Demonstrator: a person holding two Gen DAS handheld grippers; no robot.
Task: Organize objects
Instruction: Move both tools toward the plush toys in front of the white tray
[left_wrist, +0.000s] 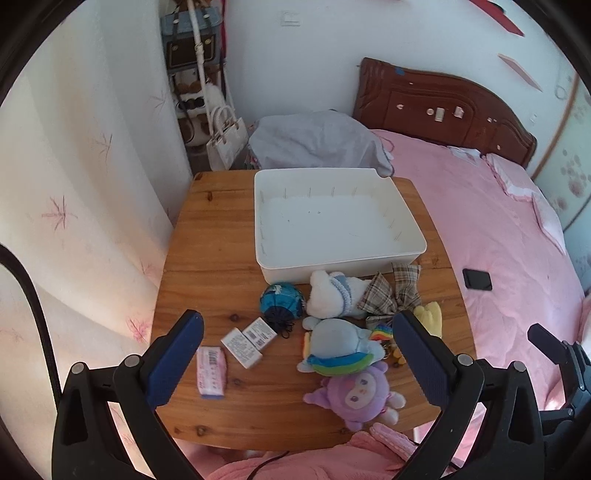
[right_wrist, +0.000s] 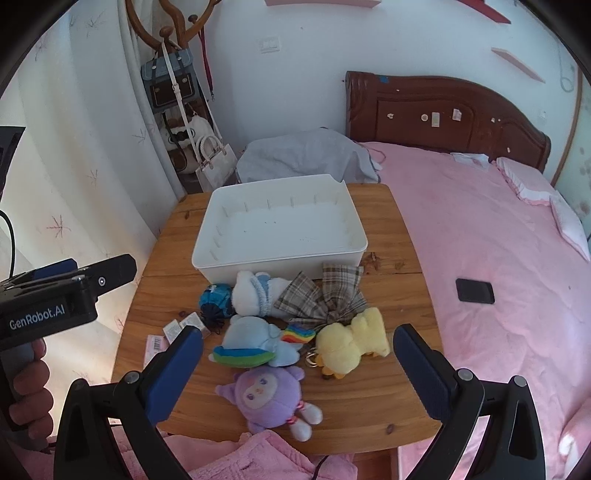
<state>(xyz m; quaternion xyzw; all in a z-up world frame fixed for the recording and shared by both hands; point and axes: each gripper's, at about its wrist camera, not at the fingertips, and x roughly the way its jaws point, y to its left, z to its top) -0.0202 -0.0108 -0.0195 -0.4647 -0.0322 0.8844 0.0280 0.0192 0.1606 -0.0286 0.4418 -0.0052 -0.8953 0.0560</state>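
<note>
Both tools spread wide, gripping nothing: left tool (left_wrist: 297, 354), right tool (right_wrist: 297, 365). Purple plush (right_wrist: 271, 400) lying on the surface at 12 o'clock, just ahead of the right tool, nearer to it; empty white bin (right_wrist: 229, 262) beyond, also 12 o'clock.

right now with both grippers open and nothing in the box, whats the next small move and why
Probably lower the right gripper onto the purple plush. It lies nearest, between the open fingers and apart from the pile, while the white box holds nothing. The left gripper hangs open over the small packets.
</note>
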